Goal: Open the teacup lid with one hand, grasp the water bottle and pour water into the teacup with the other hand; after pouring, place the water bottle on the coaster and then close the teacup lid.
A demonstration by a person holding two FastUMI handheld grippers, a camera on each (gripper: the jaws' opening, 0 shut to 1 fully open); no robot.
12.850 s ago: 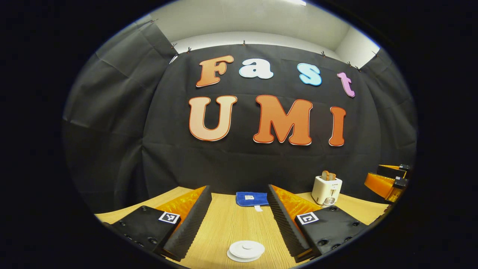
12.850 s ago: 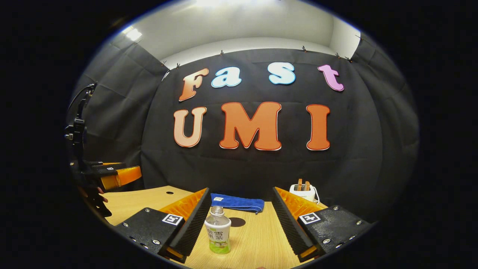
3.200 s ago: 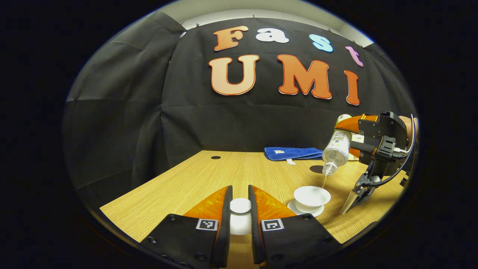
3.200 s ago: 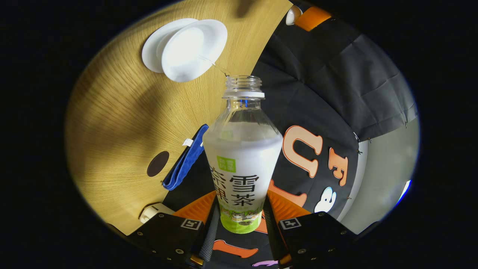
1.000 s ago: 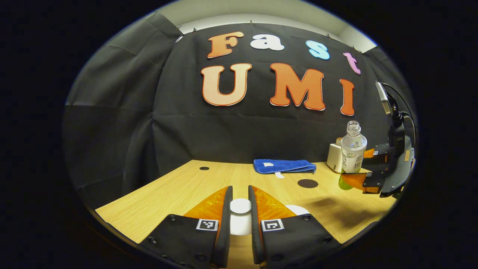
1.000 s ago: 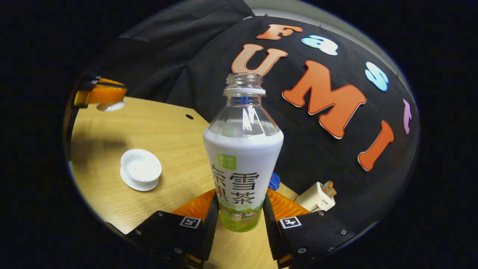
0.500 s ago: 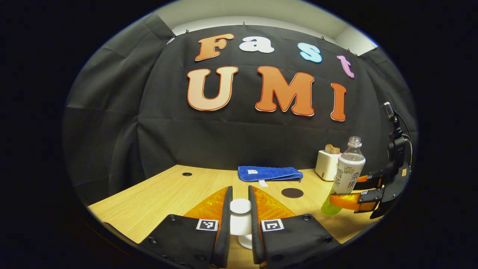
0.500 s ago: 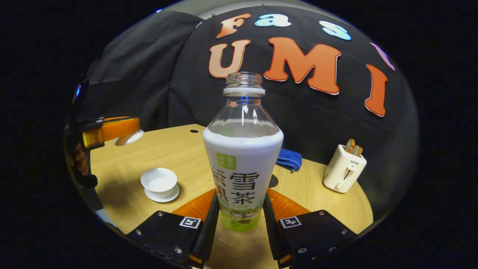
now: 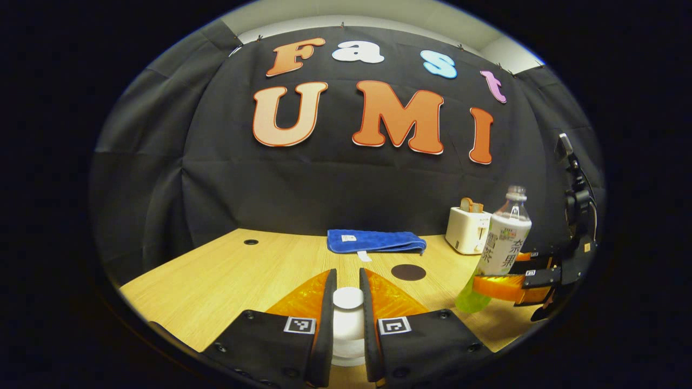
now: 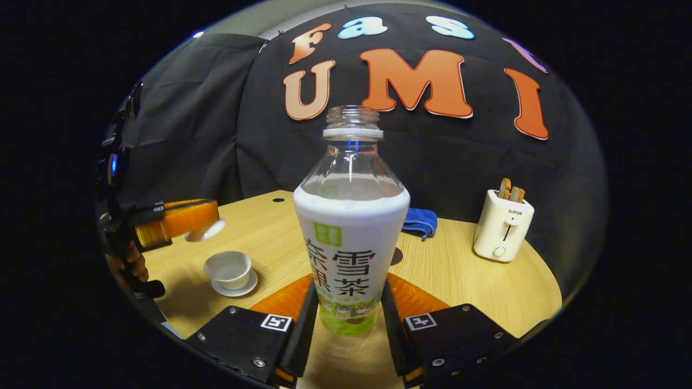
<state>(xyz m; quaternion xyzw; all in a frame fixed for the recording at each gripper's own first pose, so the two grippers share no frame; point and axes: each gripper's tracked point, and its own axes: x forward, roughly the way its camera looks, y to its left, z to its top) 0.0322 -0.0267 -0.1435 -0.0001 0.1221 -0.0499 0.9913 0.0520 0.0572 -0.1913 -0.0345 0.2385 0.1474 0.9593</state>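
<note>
Two grippers: both loaded, both held above the table (image 10: 476,286)
Right gripper (image 10: 347,316): jaws clamped on the bottle (image 10: 351,227) low on its body; bottle upright, uncapped, water inside, clear of the table
Left gripper (image 9: 347,319): jaws clamped on the lid (image 9: 347,300), held in the air above and just beside the cup (image 10: 227,268)
Cup: open, on its saucer (image 10: 238,288), near the table's left edge in the right gripper view
Coaster (image 9: 408,272): dark disc mid-table, bare, in front of the towel (image 9: 376,241); bottle near it, not over it
Risk 1: low grip, tall open bottle, any tilt on the way down likely spills
Risk 2: base may land half off the coaster and tip on release
Risk 3: lid pinched at its knob; may meet the cup rim crooked and knock it
Risk 4: toaster (image 10: 503,227) at the right, could get clipped by a wide swing
</note>
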